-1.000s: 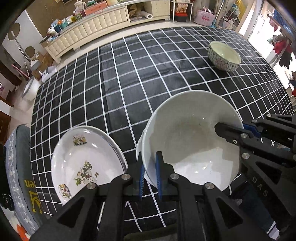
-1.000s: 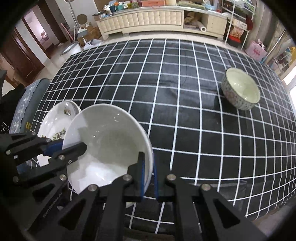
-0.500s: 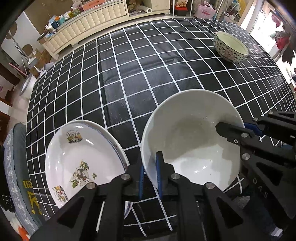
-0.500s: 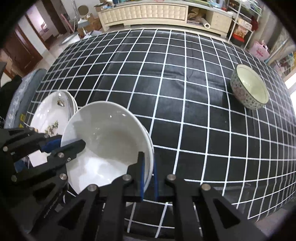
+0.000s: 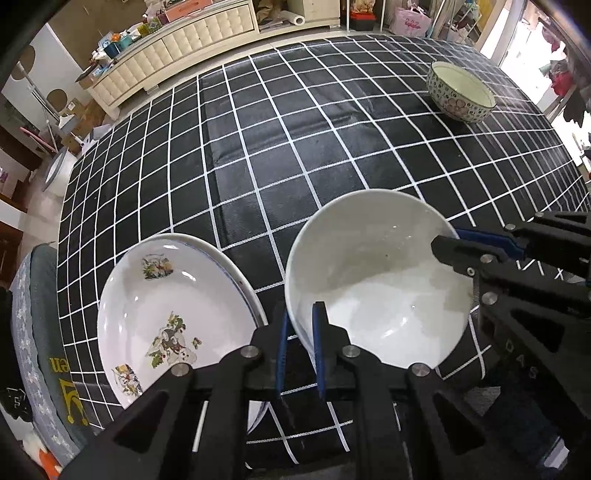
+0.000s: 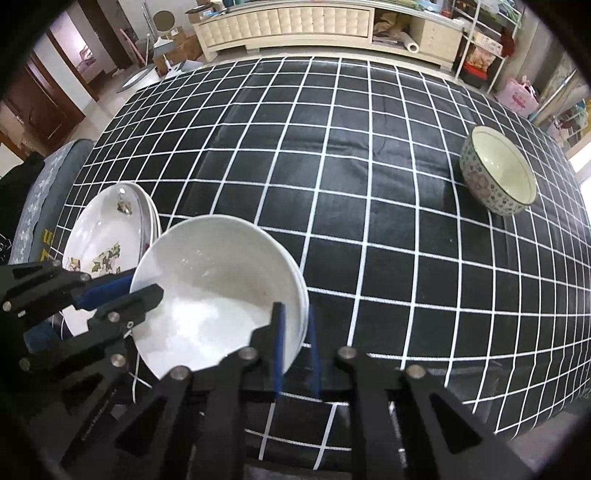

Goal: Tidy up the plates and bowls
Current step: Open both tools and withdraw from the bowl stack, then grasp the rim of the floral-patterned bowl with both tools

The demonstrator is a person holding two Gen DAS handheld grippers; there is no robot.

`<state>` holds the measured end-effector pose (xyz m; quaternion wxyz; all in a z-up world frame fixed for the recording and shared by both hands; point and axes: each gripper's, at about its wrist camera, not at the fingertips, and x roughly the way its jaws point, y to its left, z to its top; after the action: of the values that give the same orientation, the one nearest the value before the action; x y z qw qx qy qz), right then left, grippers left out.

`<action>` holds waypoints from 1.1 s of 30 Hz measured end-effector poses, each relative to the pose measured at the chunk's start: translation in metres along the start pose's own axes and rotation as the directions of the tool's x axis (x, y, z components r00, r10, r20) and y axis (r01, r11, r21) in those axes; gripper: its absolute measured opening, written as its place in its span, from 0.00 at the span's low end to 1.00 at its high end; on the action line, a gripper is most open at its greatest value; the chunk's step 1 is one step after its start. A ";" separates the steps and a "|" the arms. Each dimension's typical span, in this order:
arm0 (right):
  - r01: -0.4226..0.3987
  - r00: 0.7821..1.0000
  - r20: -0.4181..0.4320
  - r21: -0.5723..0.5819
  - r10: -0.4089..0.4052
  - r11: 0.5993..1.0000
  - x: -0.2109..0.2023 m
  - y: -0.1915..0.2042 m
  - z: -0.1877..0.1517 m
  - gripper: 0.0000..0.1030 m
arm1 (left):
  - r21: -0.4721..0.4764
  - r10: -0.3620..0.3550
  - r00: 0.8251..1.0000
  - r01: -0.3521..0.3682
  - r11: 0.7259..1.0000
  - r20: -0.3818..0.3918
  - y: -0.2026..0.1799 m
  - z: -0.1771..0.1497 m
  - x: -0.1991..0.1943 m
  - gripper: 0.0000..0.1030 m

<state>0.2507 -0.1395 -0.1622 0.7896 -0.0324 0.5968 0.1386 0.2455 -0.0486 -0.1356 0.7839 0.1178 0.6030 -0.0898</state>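
A plain white bowl (image 5: 376,273) sits near the front edge of the checked table; it also shows in the right wrist view (image 6: 218,284). My left gripper (image 5: 300,350) straddles its left rim, jaws slightly apart. My right gripper (image 6: 296,350) straddles its right rim, jaws slightly apart; it also shows in the left wrist view (image 5: 476,243). A stack of decorated white plates (image 5: 173,317) lies just left of the bowl, seen too in the right wrist view (image 6: 107,232). A patterned bowl (image 5: 461,91) stands at the far right, also in the right wrist view (image 6: 498,170).
The table wears a black cloth with white grid lines (image 5: 295,140). A grey cushioned seat (image 5: 33,332) sits at the table's left edge. A cream cabinet (image 6: 288,22) stands beyond the table's far edge.
The white bowl has come down beside the plate stack. Both grippers' jaws have widened a little around its rim.
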 end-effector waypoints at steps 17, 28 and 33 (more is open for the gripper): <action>-0.001 0.994 0.112 0.088 -0.009 0.996 -0.060 -0.064 0.007 0.47 | 0.007 -0.021 0.997 0.020 1.000 0.078 -0.033 0.042 -0.049 0.20; 0.049 0.980 0.183 0.164 -0.080 0.985 -0.103 -0.147 0.032 0.47 | 0.104 -0.035 0.988 0.019 0.994 0.150 -0.098 0.122 -0.080 0.31; 0.081 0.981 0.156 0.198 -0.113 0.977 -0.096 -0.181 0.043 0.47 | 0.127 -0.049 0.989 0.030 0.991 0.142 -0.127 0.159 -0.071 0.32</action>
<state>0.3135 -0.3213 -0.0794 0.8421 0.0256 0.5369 0.0442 0.3383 -0.2167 -0.0379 0.8148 0.1477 0.5398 -0.1513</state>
